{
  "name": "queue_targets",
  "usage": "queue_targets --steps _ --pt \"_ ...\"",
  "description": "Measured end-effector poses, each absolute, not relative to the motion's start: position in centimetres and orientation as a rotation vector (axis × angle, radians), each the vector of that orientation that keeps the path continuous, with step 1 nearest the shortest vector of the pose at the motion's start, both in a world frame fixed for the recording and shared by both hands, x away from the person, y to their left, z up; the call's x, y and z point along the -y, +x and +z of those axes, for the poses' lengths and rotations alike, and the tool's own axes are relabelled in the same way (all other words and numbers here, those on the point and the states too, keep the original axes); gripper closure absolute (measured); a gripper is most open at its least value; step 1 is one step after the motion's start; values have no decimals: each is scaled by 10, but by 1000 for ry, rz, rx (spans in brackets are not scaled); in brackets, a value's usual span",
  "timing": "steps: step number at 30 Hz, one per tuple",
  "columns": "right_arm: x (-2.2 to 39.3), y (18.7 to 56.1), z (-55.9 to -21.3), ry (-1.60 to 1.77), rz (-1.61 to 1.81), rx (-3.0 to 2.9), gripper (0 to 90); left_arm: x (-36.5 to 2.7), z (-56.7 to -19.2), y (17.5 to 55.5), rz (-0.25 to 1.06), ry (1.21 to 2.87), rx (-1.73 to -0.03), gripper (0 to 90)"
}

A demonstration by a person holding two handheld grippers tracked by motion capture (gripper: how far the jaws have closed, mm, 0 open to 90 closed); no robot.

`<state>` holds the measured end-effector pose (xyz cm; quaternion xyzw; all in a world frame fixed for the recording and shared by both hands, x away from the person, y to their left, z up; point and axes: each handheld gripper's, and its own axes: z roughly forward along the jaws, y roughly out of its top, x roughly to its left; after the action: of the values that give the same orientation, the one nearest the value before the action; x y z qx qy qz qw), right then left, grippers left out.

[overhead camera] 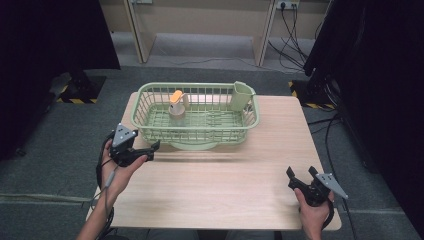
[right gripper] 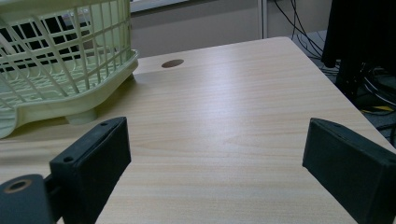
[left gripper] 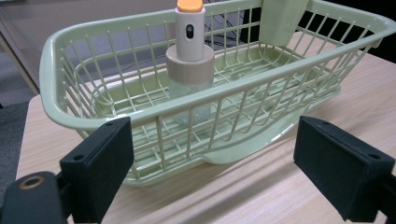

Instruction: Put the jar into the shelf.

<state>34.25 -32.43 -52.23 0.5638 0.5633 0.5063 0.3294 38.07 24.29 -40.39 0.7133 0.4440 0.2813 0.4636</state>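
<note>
A pale green wire basket [overhead camera: 150,131] stands on the far half of the wooden table [overhead camera: 225,175]. Inside it, at the left, a clear bottle with a tan collar and an orange-capped white top [overhead camera: 177,106] stands upright. My left gripper [overhead camera: 152,148] is at the table's left edge, just in front of the basket's near-left corner, open and empty. In the left gripper view the basket [left gripper: 224,88] and the bottle [left gripper: 190,51] lie just beyond the jaws. My right gripper [overhead camera: 301,173] rests at the near right, open, nothing between its jaws.
A green cup-like holder [overhead camera: 241,95] hangs at the basket's far right corner. A drip tray [overhead camera: 194,145] pokes out under the basket's front. The table has a small round hole [right gripper: 172,63] near its far edge. Cables and dark stands flank the table on the floor.
</note>
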Motion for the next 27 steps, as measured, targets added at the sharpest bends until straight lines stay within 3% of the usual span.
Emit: queue_targets --steps 27 --pt "324 342 -522 1474 1325 -1472 78 -257 -428 357 674 1734 -1096 113"
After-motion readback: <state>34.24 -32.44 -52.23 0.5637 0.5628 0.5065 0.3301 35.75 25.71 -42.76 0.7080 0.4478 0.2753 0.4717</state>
